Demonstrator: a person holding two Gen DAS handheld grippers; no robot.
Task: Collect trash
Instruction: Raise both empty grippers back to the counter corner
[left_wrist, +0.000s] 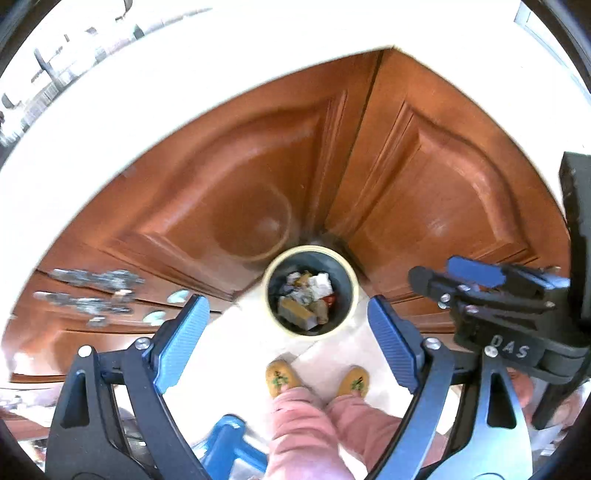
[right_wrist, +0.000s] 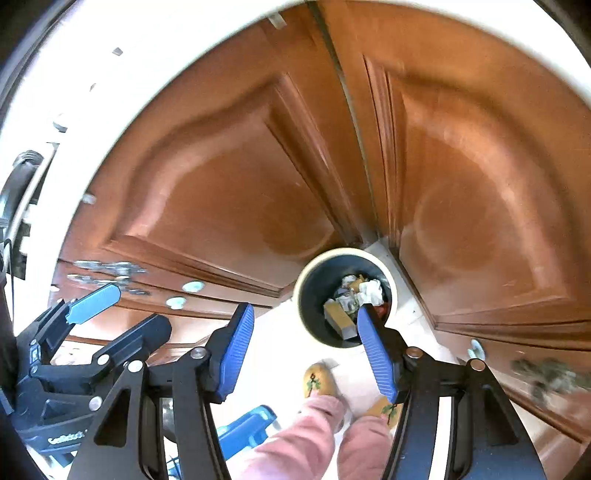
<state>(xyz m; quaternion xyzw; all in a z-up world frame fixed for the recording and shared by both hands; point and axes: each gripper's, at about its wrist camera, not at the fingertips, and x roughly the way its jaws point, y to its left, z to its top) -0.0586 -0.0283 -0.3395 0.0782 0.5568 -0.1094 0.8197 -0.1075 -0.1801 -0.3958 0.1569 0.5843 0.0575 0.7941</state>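
Observation:
A round bin with a cream rim (left_wrist: 354, 295) stands on the floor in the corner of the wooden cabinets, seen from above. It holds crumpled paper and small boxes (left_wrist: 306, 299). My left gripper (left_wrist: 288, 343) is open and empty, high above the bin. My right gripper also shows at the right of the left wrist view (left_wrist: 454, 277). In the right wrist view the bin rim (right_wrist: 300, 295) is lower centre with trash (right_wrist: 354, 299) inside. My right gripper (right_wrist: 306, 350) is open and empty above it. The left gripper (right_wrist: 125, 310) shows at the left, open.
Orange-brown cabinet doors (left_wrist: 258, 177) meet in a corner behind the bin under a white countertop edge (left_wrist: 110, 110). The person's pink trousers (left_wrist: 314, 424) and yellow slippers (left_wrist: 280, 376) stand on the pale floor just before the bin. A blue object (left_wrist: 225, 439) lies at lower left.

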